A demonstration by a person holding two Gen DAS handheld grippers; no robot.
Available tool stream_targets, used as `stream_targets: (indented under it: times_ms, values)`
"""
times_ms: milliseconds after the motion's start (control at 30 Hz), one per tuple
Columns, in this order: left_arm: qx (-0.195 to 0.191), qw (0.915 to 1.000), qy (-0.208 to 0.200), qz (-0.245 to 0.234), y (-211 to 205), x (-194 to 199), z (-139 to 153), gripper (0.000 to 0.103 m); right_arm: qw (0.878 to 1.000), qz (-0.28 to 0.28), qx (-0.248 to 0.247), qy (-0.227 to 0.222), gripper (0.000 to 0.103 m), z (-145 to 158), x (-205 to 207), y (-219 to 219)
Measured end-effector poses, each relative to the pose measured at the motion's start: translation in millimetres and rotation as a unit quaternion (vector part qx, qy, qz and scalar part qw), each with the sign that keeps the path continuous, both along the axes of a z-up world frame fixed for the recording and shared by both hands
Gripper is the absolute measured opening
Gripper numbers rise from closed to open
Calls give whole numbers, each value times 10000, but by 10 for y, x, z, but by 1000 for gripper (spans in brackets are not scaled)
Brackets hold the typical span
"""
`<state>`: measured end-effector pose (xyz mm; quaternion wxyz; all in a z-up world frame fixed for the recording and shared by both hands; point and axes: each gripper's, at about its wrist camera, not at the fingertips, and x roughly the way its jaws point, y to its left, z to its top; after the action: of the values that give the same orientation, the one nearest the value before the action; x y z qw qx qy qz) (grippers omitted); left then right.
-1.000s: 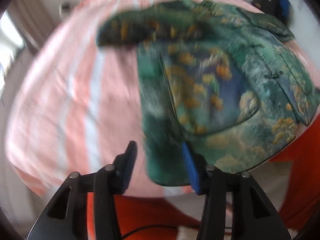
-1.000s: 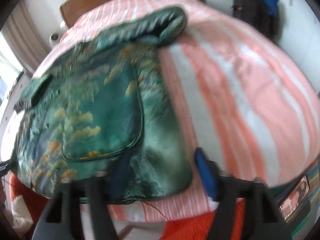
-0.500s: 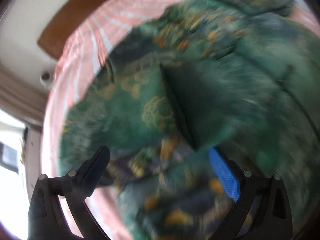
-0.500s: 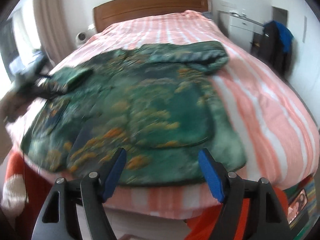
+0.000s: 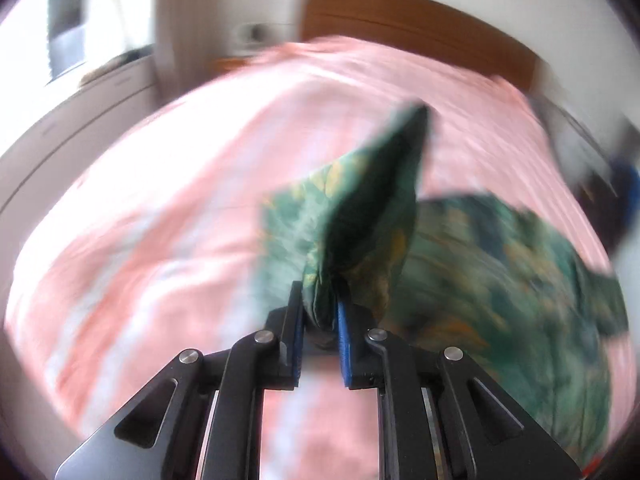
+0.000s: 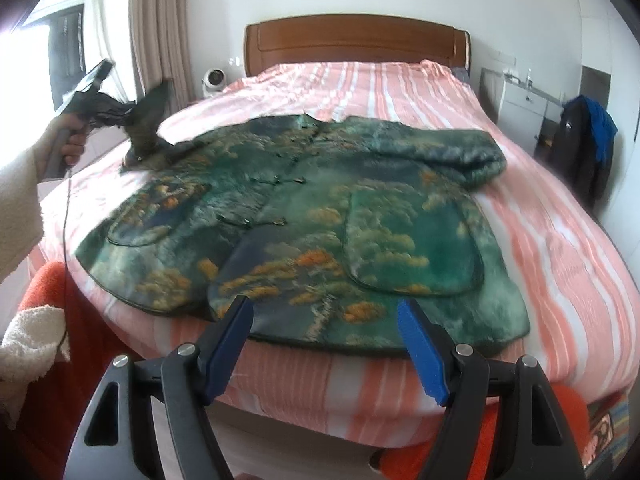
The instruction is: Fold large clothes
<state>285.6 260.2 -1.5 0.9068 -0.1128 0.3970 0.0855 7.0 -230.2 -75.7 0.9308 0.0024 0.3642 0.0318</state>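
On the far left of the bed (image 6: 560,240), the left gripper (image 5: 318,320) holds the sleeve (image 6: 146,128) of the green jacket (image 6: 320,220). Its jaws are pinched tight on the cloth and lift it up off the pink striped cover. That view is blurry, so it may be the cuff end. The jacket lies flat and wide across the bed, front side up, its long way running left to right. Down at the near edge, the right gripper (image 6: 324,344) hangs just above the hem with its jaws wide apart and nothing in them. The lifted sleeve would have to go right, over the jacket's middle.
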Motion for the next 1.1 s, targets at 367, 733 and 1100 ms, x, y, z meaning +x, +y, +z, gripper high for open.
stream_targets:
  times_ms: [367, 733, 1100]
  values:
    - [-441, 9597, 1025, 2579, 1805, -525, -1137, 16, 9993, 325, 94, 126, 74, -81, 15, 166]
    - [-281, 9813, 117, 1902, 956, -1008, -814, 87, 9981, -146, -592, -80, 81, 314, 825, -735]
    - [976, 9899, -156, 1013, -419, -1172, -1008, 93, 9482, 749, -2914, 1015, 83, -549, 3529, -623]
